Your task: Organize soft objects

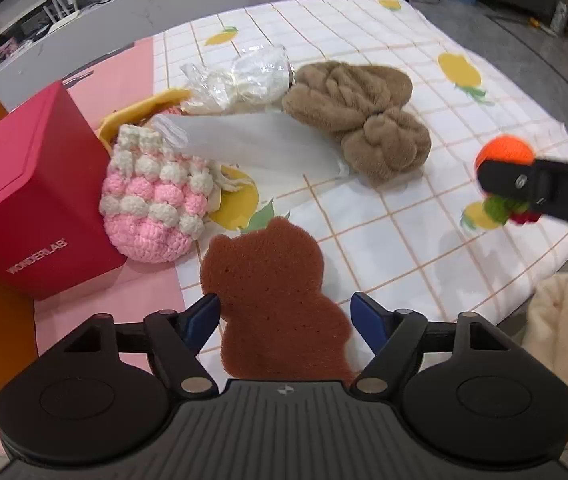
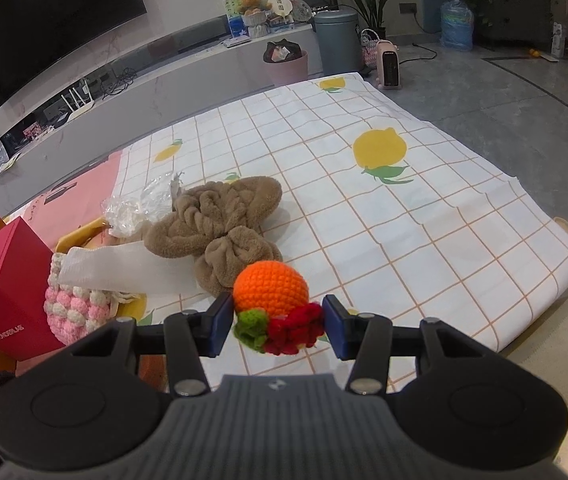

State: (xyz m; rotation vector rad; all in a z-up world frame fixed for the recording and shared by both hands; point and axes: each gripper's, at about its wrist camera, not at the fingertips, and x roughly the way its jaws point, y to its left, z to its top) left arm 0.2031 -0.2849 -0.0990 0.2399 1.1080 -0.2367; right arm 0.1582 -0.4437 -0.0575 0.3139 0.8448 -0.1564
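left gripper (image 1: pixel 284 316) – tilted steeply down, jaws spread wide astride brown bear sponge (image 1: pixel 272 280) on desk, not pinching | right gripper (image 2: pixel 278 322) – angled down, jaws clamping crochet orange (image 2: pixel 272 288) above cloth

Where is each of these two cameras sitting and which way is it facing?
Left wrist: sits on the left gripper, angled down at the brown bear sponge lying between its open blue fingers; the right gripper's black finger enters at the right edge.
Right wrist: sits on the right gripper, looking across the checked cloth toward a TV wall; its fingers clamp the crochet orange.
Shared: the crochet orange, tan towel, pink crochet pouch, red box and checked cloth.
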